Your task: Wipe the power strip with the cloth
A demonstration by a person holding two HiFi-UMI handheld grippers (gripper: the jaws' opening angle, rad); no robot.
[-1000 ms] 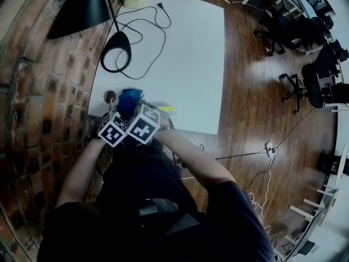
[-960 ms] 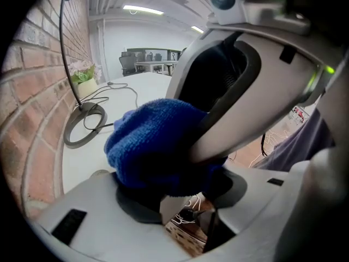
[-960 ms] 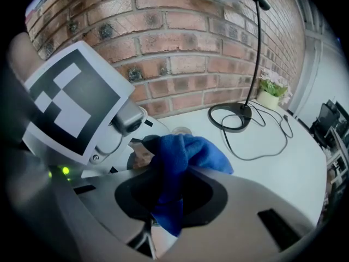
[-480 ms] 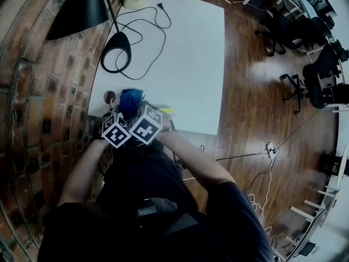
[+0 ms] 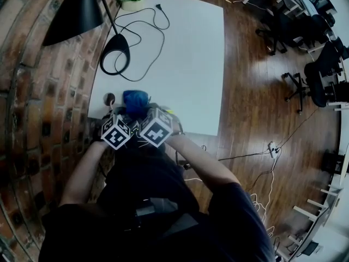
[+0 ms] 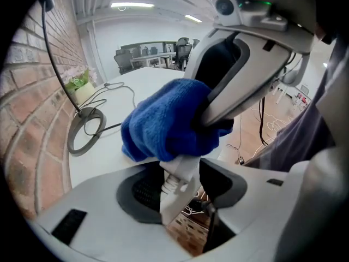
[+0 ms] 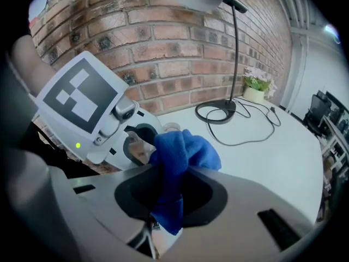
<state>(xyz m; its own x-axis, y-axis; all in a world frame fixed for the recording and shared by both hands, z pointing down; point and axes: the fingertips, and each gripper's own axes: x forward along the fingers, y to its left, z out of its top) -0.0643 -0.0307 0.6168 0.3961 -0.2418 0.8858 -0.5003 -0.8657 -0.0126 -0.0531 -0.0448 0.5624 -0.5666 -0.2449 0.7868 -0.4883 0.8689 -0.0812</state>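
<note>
While wiped, strip [image 6: 182,171]: pinched by left gripper [image 6: 174,192].
Cloth [image 7: 182,152]: clamped by right gripper [image 7: 169,195], shifted rightward; wipe judged underway.

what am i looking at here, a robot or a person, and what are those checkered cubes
No robot: a person holds a gripping tool in each hand, and the marker cubes are part of those. One picture looks down from the person's head; the other two look along each tool's jaws. The left tool clamps a white power strip; the right tool clamps a blue cloth that touches the strip. On the white table stand a black lamp and a flower pot.
</note>
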